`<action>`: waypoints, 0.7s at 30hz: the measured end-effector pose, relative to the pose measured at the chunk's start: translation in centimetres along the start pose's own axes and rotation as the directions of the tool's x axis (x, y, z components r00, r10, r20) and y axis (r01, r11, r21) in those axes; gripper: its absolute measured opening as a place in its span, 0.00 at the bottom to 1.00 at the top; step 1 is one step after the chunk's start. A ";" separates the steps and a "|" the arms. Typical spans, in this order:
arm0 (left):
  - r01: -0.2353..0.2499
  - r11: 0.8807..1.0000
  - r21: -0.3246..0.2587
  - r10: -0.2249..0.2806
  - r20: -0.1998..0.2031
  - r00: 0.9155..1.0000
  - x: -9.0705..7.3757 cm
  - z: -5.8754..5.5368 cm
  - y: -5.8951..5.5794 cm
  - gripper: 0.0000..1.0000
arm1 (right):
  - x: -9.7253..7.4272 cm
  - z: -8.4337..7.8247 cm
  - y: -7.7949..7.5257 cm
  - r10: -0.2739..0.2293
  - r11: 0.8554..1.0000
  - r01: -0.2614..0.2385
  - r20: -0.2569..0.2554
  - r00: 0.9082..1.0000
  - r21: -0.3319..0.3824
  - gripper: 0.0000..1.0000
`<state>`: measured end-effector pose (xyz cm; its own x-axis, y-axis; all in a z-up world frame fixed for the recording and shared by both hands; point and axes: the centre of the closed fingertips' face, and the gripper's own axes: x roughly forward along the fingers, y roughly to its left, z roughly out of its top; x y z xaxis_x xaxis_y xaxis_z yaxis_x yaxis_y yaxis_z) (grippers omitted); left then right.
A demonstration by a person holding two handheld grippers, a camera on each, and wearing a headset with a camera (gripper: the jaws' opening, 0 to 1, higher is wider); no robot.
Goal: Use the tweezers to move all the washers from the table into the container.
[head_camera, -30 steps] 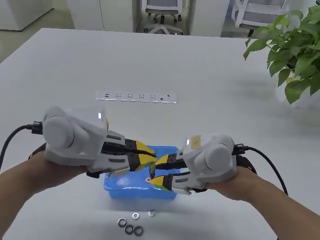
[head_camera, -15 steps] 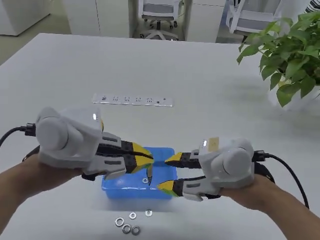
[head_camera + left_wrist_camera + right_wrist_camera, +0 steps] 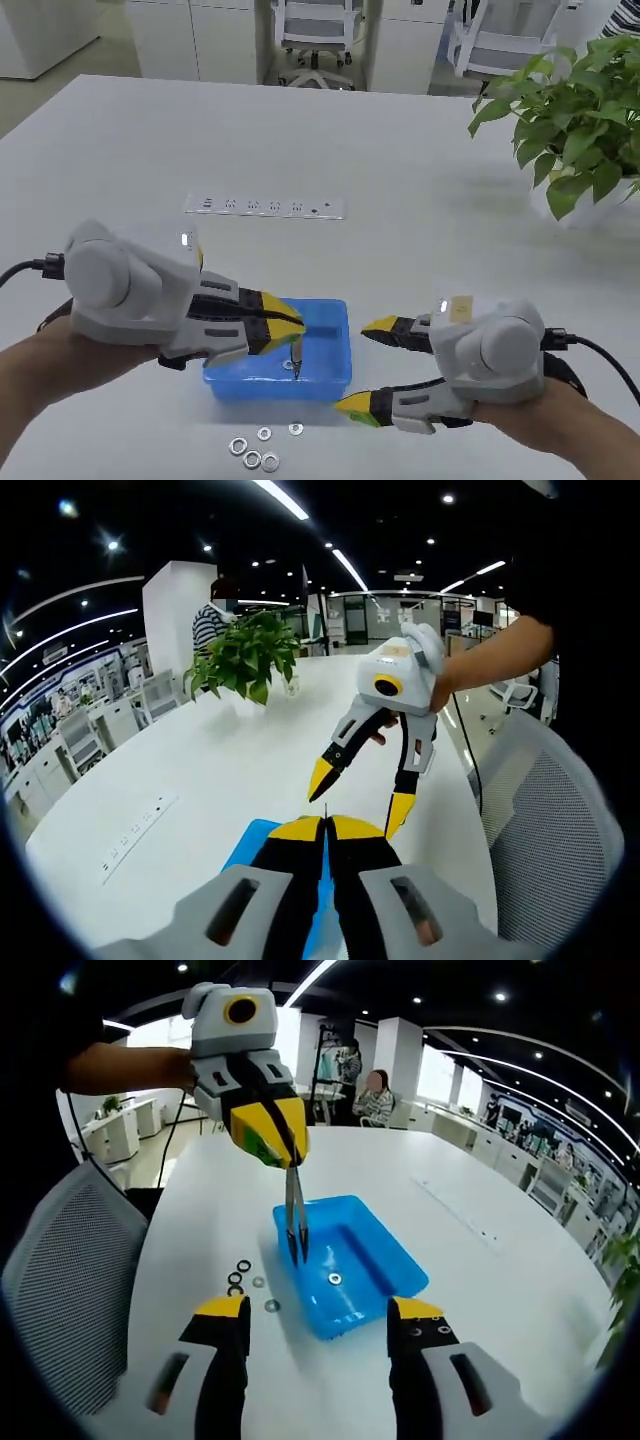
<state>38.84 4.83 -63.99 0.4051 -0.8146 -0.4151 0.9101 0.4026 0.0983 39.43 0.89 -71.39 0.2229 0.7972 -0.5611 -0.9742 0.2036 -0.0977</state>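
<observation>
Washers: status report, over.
Left gripper shut on tweezers, tips over container. Right gripper open, empty. One washer inside, five washers on table. Nothing blocking.

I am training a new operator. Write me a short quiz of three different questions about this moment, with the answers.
1. True or false: the right gripper has its fingers apart and holds nothing.
2. The tweezers are held by: A) the left gripper; B) the right gripper; C) nothing.
3. Fill in: ___ washers lie on the table beside the blue container.
Key: 1 true; 2 A; 3 five.
</observation>
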 end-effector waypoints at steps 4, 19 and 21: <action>0.010 1.000 -0.005 -0.010 0.000 1.000 0.0 0.0 -0.5 0.05 | -0.4 -0.1 0.4 0.001 1.000 -0.001 0.008 1.000 0.011 0.63; 0.049 0.999 -0.005 -0.049 -0.003 0.999 0.7 -0.6 -2.6 0.05 | -1.2 -1.1 1.8 0.012 0.998 -0.013 0.019 1.000 0.059 0.78; 0.054 0.999 -0.005 -0.054 -0.004 0.999 0.8 -0.6 -2.9 0.05 | -1.2 -1.3 1.9 0.011 0.998 -0.013 0.019 1.000 0.059 0.79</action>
<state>36.50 3.24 -65.19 0.3553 -0.8335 -0.4230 0.9301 0.3603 0.0713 37.28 -0.43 -71.94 0.2125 0.8102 -0.5462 -0.9731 0.2267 -0.0423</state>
